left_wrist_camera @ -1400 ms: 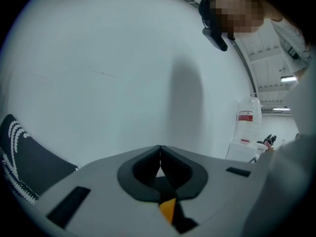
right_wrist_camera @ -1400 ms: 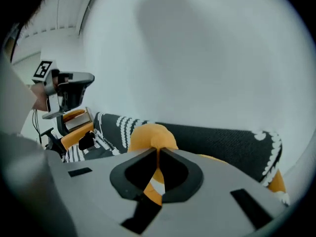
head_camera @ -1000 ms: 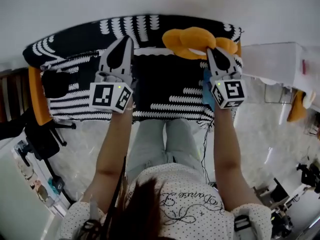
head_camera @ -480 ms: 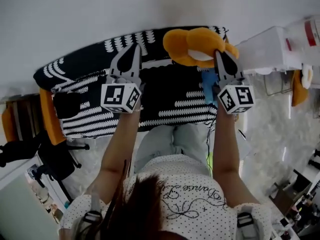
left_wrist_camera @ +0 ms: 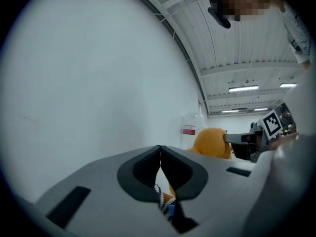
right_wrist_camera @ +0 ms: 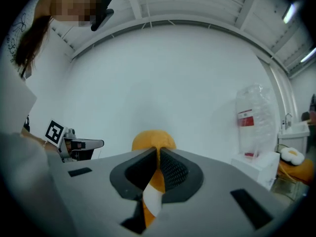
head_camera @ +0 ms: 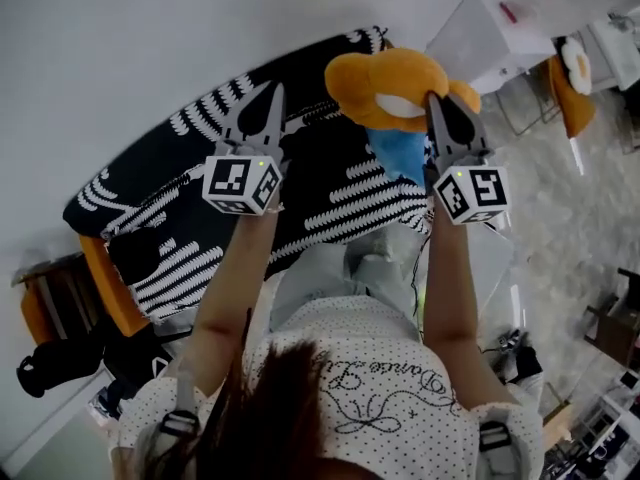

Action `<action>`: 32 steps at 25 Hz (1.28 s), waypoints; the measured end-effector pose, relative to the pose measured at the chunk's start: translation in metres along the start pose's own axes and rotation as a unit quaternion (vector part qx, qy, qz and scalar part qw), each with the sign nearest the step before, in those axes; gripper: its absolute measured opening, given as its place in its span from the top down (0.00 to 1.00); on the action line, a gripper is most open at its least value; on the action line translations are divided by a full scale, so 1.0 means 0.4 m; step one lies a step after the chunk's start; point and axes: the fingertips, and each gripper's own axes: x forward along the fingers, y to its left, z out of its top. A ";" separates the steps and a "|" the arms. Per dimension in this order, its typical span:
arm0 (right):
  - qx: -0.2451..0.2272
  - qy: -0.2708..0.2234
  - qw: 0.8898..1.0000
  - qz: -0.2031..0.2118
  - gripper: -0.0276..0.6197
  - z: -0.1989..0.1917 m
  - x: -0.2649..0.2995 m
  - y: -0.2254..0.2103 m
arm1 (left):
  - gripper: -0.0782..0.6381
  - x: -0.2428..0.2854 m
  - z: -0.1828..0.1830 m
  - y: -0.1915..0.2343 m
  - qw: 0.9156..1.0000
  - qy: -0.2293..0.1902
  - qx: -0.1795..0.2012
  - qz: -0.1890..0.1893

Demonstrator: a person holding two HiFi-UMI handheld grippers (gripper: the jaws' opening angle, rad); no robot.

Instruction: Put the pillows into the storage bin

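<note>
My right gripper (head_camera: 437, 103) is shut on an orange plush pillow (head_camera: 395, 86) with a blue part (head_camera: 398, 153) hanging below it. In the right gripper view, orange and white fabric (right_wrist_camera: 152, 194) is pinched between the jaws of that gripper (right_wrist_camera: 158, 157). My left gripper (head_camera: 270, 96) is shut on the edge of a large black-and-white patterned pillow (head_camera: 320, 193). A strip of that zigzag fabric (left_wrist_camera: 163, 199) shows between the closed jaws of the left gripper (left_wrist_camera: 159, 154). Both grippers point level towards the white wall. A white storage bin (head_camera: 490, 33) stands at the upper right.
An orange frame (head_camera: 110, 288) sticks out under the patterned pillow at the left. Another orange plush (head_camera: 570, 73) lies beyond the bin. A clear wrapped container with a red label (right_wrist_camera: 254, 120) stands on the white bin (right_wrist_camera: 256, 164). Dark equipment sits on the floor at lower left (head_camera: 50, 363).
Both grippers have risen and swung towards the right with their loads. The orange pillow now hangs clear above the patterned pillow. The white bin has come closer at upper right.
</note>
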 end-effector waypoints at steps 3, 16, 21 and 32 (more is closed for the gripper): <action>-0.002 -0.009 1.000 -0.027 0.91 0.021 -0.128 -0.077 | 0.88 0.026 0.017 -0.122 1.000 -0.005 0.008 -0.022; -0.040 -0.031 0.980 -0.190 0.91 0.094 -0.849 -0.414 | 0.88 0.103 0.027 -0.826 0.987 -0.029 -0.017 -0.159; -0.038 -0.034 0.966 -0.254 0.91 0.088 -1.057 -0.495 | 0.88 0.130 0.005 -1.062 0.973 -0.016 -0.016 -0.228; -0.010 -0.026 0.908 -0.418 0.91 0.032 -1.380 -0.631 | 0.88 0.273 -0.071 -1.460 0.917 0.017 -0.019 -0.398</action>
